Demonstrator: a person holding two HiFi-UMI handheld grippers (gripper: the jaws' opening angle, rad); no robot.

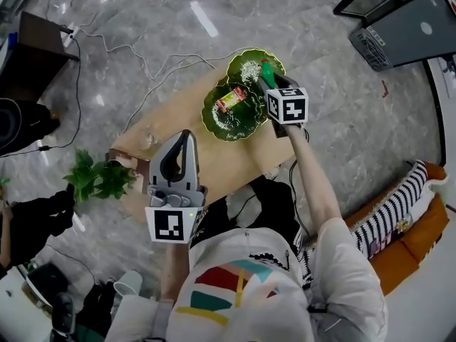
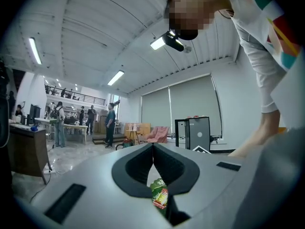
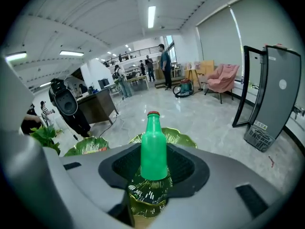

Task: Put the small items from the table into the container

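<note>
At the far left we see a leafy green plant (image 1: pixel 100 178) just off the left corner of the light wooden surface (image 1: pixel 178 112). White cables (image 1: pixel 135 59) trail over the grey marble floor (image 1: pixel 285 20) beyond that edge. Our left gripper (image 1: pixel 187 135) hovers over the near left part of the surface, and its jaws are closed together on nothing. In the left gripper view (image 2: pixel 153 147) the tips meet, and through the gap below them we glimpse the red and yellow snack packet (image 2: pixel 160 197).

Bare wood lies between this gripper and the dishes. Further right the snack packet (image 1: pixel 230 98) rests in the nearer glossy green leaf-shaped dish (image 1: pixel 212 125). That dish touches a second leaf-shaped dish (image 1: pixel 246 64) at the surface's far right end. We cannot tell whether the second dish's rim overhangs the edge.

Our right gripper (image 1: pixel 269 84) has its jaws clamped on the body of a green plastic bottle (image 1: pixel 266 73) with a red cap, held just above the second dish (image 3: pixel 147 197). To the right there is open floor, then a striped cushion (image 1: pixel 399 212) on an orange sofa (image 1: pixel 420 244).
</note>
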